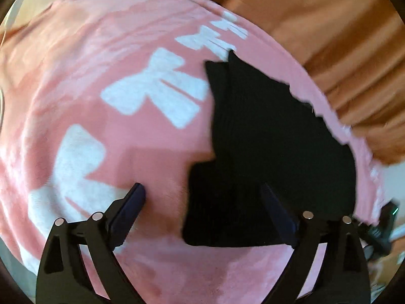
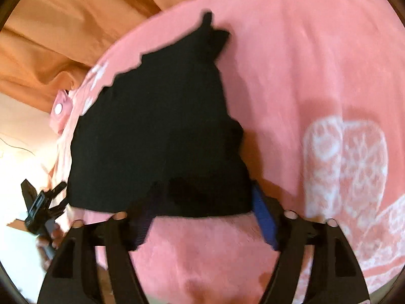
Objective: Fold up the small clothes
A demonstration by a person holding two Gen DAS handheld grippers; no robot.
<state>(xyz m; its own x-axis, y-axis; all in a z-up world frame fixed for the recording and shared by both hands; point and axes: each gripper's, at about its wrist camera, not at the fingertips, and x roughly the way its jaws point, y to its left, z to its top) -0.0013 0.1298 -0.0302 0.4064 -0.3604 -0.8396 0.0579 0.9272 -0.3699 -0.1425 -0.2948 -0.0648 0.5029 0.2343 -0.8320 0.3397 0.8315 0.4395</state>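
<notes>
A small black garment (image 1: 265, 152) lies on a pink blanket with white bow prints (image 1: 114, 63). My left gripper (image 1: 205, 200) is open, its right finger over the garment's near edge and its left finger on the blanket. In the right wrist view the black garment (image 2: 162, 131) lies spread ahead. My right gripper (image 2: 202, 215) is open, with the garment's near hem lying between and over its fingertips. The other gripper (image 2: 40, 207) shows at the far left of that view.
An orange sheet (image 1: 341, 38) bunches beyond the blanket's far edge and also shows in the right wrist view (image 2: 63, 25). A pink tab with a white snap (image 2: 60, 109) sits at the blanket's left edge. A white lace print (image 2: 344, 167) marks the blanket at right.
</notes>
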